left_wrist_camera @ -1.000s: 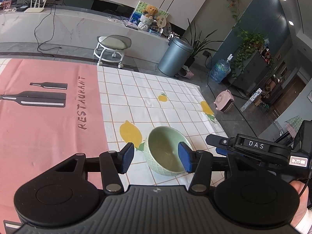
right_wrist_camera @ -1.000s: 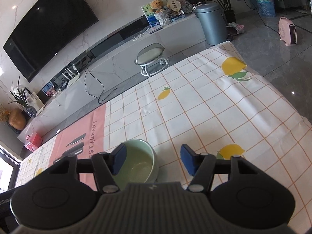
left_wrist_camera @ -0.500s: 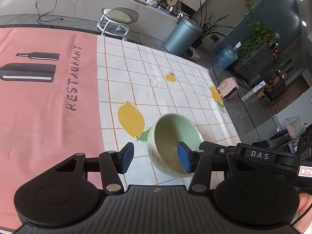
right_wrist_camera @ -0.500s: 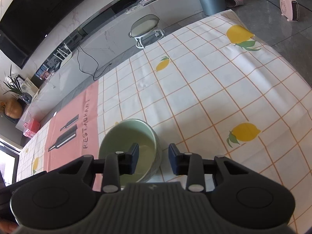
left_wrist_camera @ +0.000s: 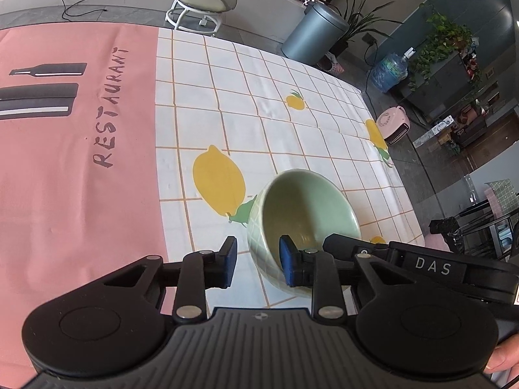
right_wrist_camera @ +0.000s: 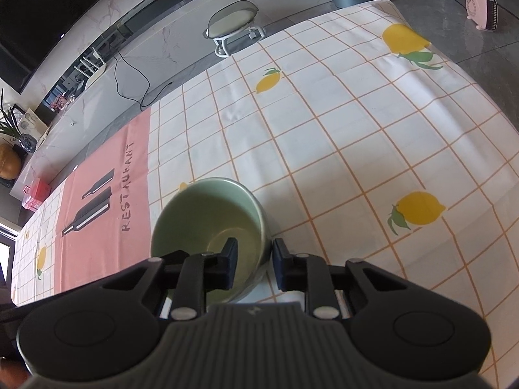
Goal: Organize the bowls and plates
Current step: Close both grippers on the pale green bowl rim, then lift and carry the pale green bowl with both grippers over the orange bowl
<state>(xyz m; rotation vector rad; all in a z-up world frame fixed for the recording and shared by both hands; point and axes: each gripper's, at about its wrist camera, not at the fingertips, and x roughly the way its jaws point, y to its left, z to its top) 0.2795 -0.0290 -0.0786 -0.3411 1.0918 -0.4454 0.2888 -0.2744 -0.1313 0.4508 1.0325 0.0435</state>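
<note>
Left wrist view looks steeply down on a pale green bowl (left_wrist_camera: 308, 201) sitting on the tabletop, on the white checked part of a tablecloth (left_wrist_camera: 292, 136), just to the right of the pink panel (left_wrist_camera: 65, 178) lettered RESTAURANT. A large yellow lemon print (left_wrist_camera: 217, 178) lies between that panel and the bowl, its green leaf reaching the bowl's foot. The bowl is round, so it has no long axis. Its mouth faces up, and in this view it seems tipped a little toward the pink panel, though the fisheye bend makes it hard to tell a real tilt. The left tool (left_wrist_camera: 258, 261) straddles the bowl's wall on the side toward the pink panel, with one blue pad outside and the other inside the hollow. Its jaws have just been closing, yet a strip of cloth shows between the outer pad and the wall, so the tool is released and not gripping. The right tool (right_wrist_camera: 255, 259) straddles the wall on the side away from the pink panel. Its outer pad is just beside the wall and its inner pad hangs over the bowl's hollow, clear of the wall. Its jaws have also just been closing and are not clamped either. In the left wrist view its black arm reaches in over the rim from the right.
</note>
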